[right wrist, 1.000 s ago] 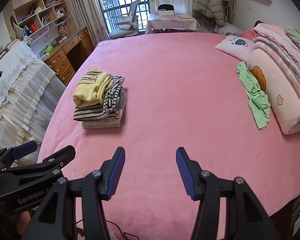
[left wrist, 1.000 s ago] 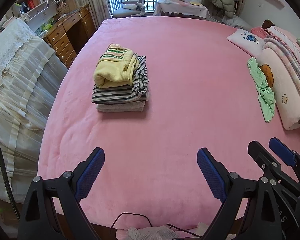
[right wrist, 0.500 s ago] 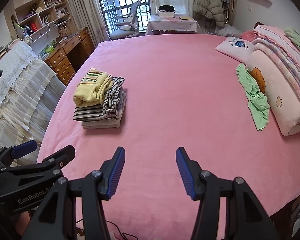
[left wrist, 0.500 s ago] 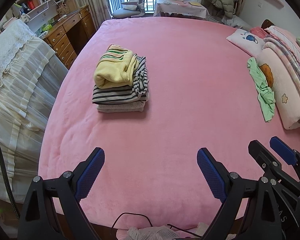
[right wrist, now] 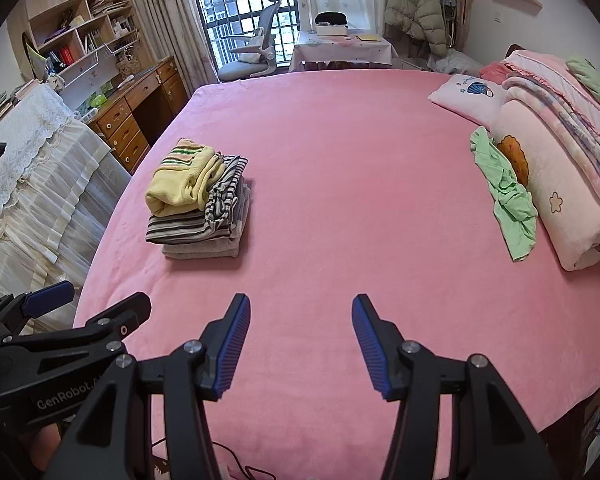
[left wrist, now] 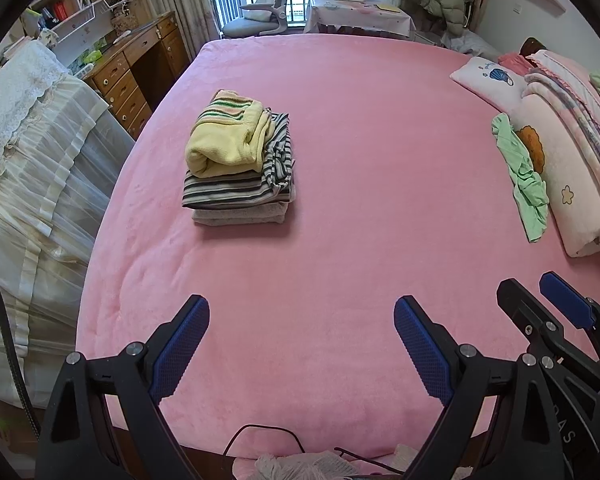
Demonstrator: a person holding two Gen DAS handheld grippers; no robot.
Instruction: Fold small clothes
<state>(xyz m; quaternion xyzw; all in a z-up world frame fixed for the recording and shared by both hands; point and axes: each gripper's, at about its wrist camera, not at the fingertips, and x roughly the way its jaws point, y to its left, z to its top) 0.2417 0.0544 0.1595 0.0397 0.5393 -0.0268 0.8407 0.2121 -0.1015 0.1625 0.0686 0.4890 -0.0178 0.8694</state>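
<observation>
Two empty grippers are held over the near edge of a pink bed [left wrist: 340, 160].

The bed is taken as the landmark. A rolled quilt [right wrist: 556, 200] is laid along its right side, with a crumpled green garment [right wrist: 508, 204] resting against it. A stack of folded clothes [left wrist: 238, 164], topped by a yellow piece, is seen on the bed's left half, well apart from the green garment. The left gripper [left wrist: 302, 344] is spread wide with nothing between its fingers; the right gripper [right wrist: 300, 344] is held moderately apart, likewise holding nothing.
</observation>
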